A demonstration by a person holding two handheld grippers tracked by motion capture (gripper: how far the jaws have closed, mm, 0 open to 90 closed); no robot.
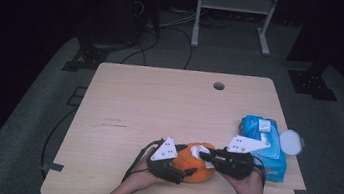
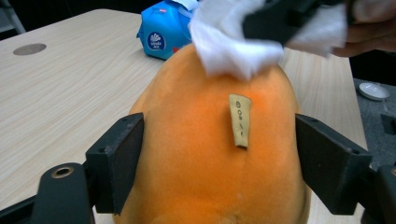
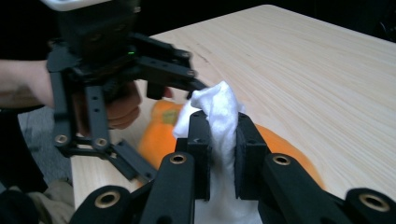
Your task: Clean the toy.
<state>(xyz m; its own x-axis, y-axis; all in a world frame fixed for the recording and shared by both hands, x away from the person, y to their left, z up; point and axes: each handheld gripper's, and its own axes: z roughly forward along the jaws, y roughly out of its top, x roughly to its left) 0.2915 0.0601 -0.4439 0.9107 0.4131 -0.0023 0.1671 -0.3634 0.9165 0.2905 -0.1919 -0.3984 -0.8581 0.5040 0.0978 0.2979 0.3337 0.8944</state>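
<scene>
- The orange toy (image 1: 194, 168), a soft, rounded plush thing, lies low in the high view's centre, on the table (image 1: 159, 105) near its front edge.
- In the left gripper view its long axis runs from the bottom of the frame up toward the top; a small tan tag (image 2: 240, 120) lies along that axis.
- The white wipe (image 2: 233, 42) rests on the toy's far end, at the top of that frame.
- Right gripper (image 3: 223, 154): its fingers are clamped tight on the wipe, which bulges out above them.
- Left gripper (image 2: 219, 163): its fingers stand on either side of the toy; the left one seems to touch the plush, while a slim gap shows at the right one, so I judge this a loose brace, not a firm squeeze.
- Progress, as a judgement: wiping is under way at the toy's top end; its sides and near end look untouched.
- The blue wipe pack (image 1: 264, 144) sits at lower right in the high view, its round lid (image 1: 290, 142) beside it.
</scene>
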